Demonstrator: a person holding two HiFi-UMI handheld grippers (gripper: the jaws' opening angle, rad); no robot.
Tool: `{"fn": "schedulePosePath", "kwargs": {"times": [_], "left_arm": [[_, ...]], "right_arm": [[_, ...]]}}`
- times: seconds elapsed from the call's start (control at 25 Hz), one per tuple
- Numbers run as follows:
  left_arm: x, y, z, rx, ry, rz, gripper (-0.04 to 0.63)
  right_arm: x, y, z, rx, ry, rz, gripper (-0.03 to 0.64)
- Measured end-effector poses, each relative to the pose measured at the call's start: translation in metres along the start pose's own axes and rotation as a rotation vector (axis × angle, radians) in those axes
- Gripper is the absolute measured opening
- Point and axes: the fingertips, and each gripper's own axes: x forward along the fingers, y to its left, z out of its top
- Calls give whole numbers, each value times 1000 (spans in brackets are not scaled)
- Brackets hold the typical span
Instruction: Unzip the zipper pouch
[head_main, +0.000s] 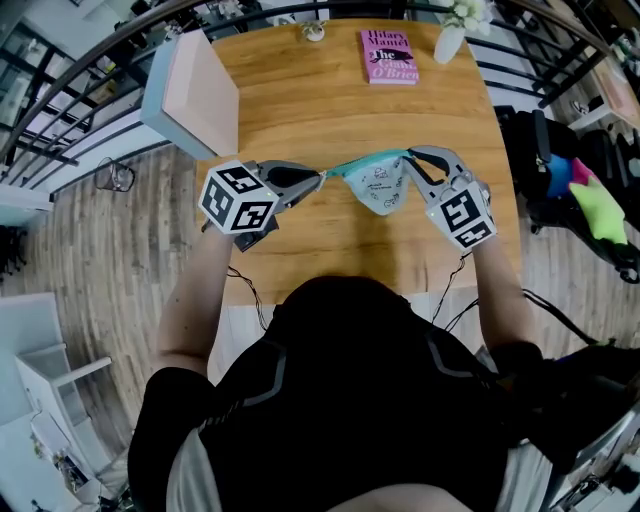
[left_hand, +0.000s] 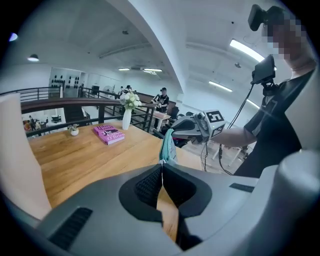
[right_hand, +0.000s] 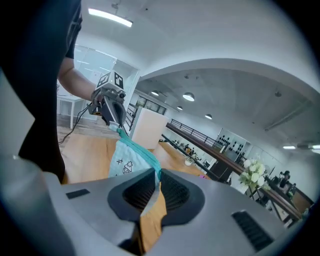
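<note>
The left tongs (head_main: 318, 178) are clamped on one end of the pouch (head_main: 380, 185) and the right tongs (head_main: 412, 157) on the other, holding it stretched just above the bench (head_main: 300, 90). Its teal zipper looks closed along the top edge, so the unzipping seems yet to come. The pouch is soft pale-blue cloth with small printed drawings and sags in a rounded belly. The bench is smooth wood.
</note>
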Motion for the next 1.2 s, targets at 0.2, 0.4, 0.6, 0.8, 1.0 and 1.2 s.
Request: {"fn": "schedulePosePath", "kwargs": {"times": [0.2, 0.4, 0.6, 0.8, 1.0, 1.2], "left_arm": [[9, 32, -13, -25, -12, 126, 31], [14, 79, 3, 14, -48, 287, 31], [15, 122, 17, 57, -76, 480, 31], [33, 131, -28, 10, 15, 502, 31], [48, 119, -72, -46, 76, 471, 31], [62, 94, -104, -62, 140, 400, 31]], "right_arm": [[30, 3, -15, 73, 15, 38, 44], [71, -18, -19, 84, 10, 15, 44], [112, -36, -17, -109, 12, -98, 48], [135, -12, -43, -87, 44, -46, 49], [131, 31, -75, -54, 91, 36, 49], [111, 68, -102, -30, 135, 113, 52]]}}
